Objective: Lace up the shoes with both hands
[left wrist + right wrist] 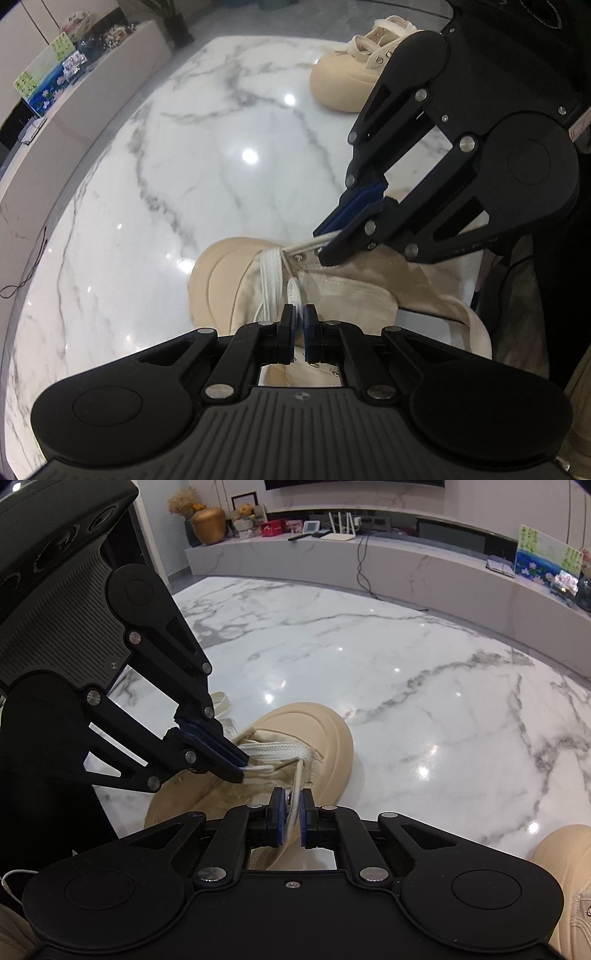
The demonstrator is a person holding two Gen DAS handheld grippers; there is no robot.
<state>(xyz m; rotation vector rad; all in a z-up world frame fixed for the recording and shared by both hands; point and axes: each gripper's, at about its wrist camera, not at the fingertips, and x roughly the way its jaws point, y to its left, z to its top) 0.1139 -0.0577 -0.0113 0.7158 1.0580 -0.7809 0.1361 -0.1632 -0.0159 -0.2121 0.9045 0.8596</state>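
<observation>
The left gripper (299,314) pinches the white lace (291,290) end just above the beige shoe (221,273) on the marble table (221,166). The right gripper (293,801) pinches the other strand, running toward the toe, beside it.

Count: 2 beige shoes – near shoe (343,291), far shoe (343,85). 1 white lace (295,794) on near shoe. 2 grippers – left gripper (299,314), right gripper (293,801). 1 marble table (207,155).

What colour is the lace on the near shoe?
White lace, on the beige shoe; clearest in the right wrist view.
</observation>
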